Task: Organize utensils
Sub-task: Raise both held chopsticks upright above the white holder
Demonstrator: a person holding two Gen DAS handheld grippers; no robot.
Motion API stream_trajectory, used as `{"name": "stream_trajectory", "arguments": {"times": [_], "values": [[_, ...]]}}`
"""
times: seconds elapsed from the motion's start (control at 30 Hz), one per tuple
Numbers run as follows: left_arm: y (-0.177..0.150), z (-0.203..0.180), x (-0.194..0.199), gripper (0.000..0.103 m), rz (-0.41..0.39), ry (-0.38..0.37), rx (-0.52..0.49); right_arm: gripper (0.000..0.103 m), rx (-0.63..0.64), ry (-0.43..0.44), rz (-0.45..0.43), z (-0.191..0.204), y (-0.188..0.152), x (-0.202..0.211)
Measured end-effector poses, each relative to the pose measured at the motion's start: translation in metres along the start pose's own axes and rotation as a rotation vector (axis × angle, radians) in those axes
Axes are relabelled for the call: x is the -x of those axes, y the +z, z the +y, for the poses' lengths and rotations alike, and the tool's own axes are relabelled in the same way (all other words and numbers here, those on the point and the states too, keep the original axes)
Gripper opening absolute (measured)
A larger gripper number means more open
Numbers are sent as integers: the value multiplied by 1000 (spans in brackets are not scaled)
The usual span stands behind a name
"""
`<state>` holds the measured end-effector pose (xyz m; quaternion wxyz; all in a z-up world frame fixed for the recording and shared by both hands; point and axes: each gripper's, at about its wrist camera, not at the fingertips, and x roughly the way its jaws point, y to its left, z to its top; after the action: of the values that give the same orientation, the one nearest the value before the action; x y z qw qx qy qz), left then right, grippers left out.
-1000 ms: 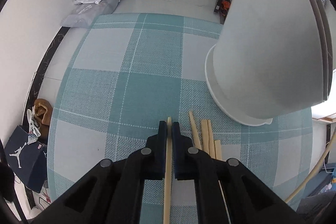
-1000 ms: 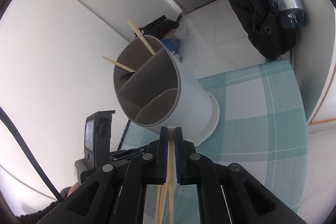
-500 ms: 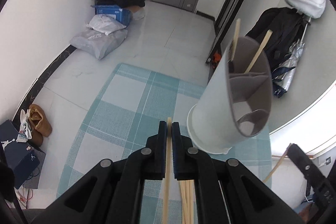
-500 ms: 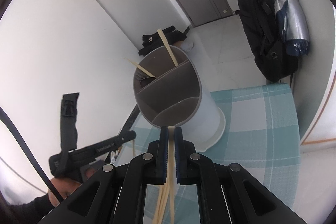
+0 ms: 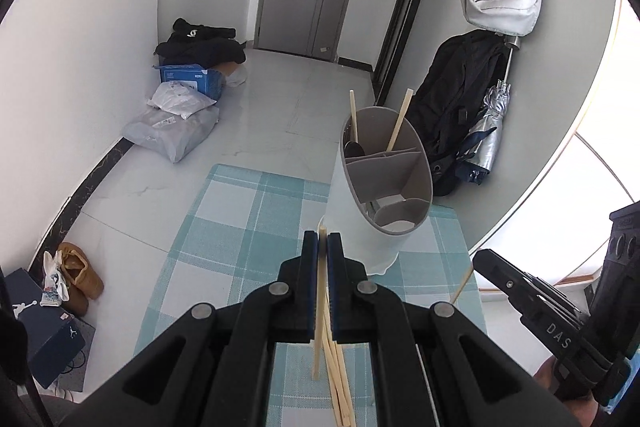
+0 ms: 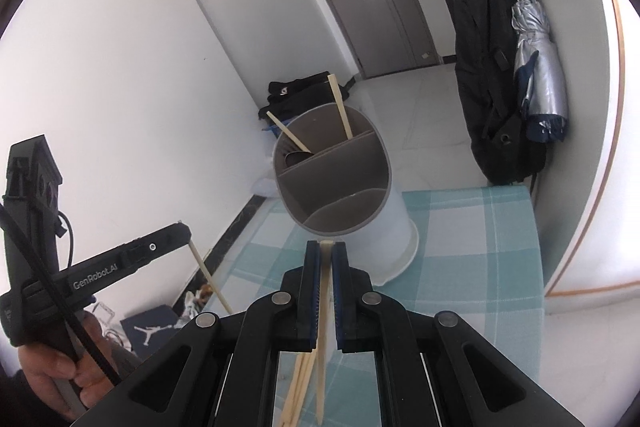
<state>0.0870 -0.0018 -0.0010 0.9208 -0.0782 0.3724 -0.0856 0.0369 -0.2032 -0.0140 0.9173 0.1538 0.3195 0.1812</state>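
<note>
Chopsticks are the things in hand, and one is pinched in each tool. In the left gripper [image 5: 323, 241] a single pale wooden stick [image 5: 318, 339] is clamped between the blue pads, its top just proud of the jaws and its long end hanging below them. In the right gripper [image 6: 326, 251] a second stick [image 6: 322, 347] is clamped in the same way. More loose chopsticks [image 5: 340, 383] are seen lying together on the checked teal cloth [image 5: 224, 227], below and between the two tools. The divided caddy [image 5: 386, 183], white outside and grey within, stands on the cloth just ahead; two sticks [image 5: 396, 121] and a dark spoon bowl [image 5: 354, 149] already sit in its far compartment, while the nearer compartments look empty of chopsticks.

Each stick is judged to be light, stiff and thin, with a smooth finish that could slip or swivel between flat pads. A hold near the thick upper end seems best suited, so that the long free end can be lowered into a compartment; a grip set off-centre may let the stick pivot.

Writing can be read in a few places. "GenRobot.AI" is printed on the left tool's arm [image 6: 100, 273] as seen from the right wrist, and "DAS" is read on the right tool's arm [image 5: 556, 335] from the left wrist. A jumping-figure logo is shown on a dark blue shoebox [image 5: 24, 311] on the floor. Print on the blue carton [image 5: 188, 81] by the far wall is too small to be read.
</note>
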Motion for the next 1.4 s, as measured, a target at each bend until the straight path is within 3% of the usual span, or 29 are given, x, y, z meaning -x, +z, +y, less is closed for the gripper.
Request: {"name": "stream_trajectory", "arguments": {"times": [0.57, 0.9, 1.13, 1.4], "values": [[-11, -9, 37, 1, -30, -38, -92, 5, 63, -65, -73, 33, -16, 33], [-5, -13, 48, 1, -36, -76, -120, 5, 39, -69, -102, 32, -13, 41], [9, -15, 56, 1, -32, -138, -90, 5, 27, -58, -130, 29, -3, 48], [51, -34, 70, 1, -72, -224, -64, 5, 22, -38, -175, 28, 29, 63]]}}
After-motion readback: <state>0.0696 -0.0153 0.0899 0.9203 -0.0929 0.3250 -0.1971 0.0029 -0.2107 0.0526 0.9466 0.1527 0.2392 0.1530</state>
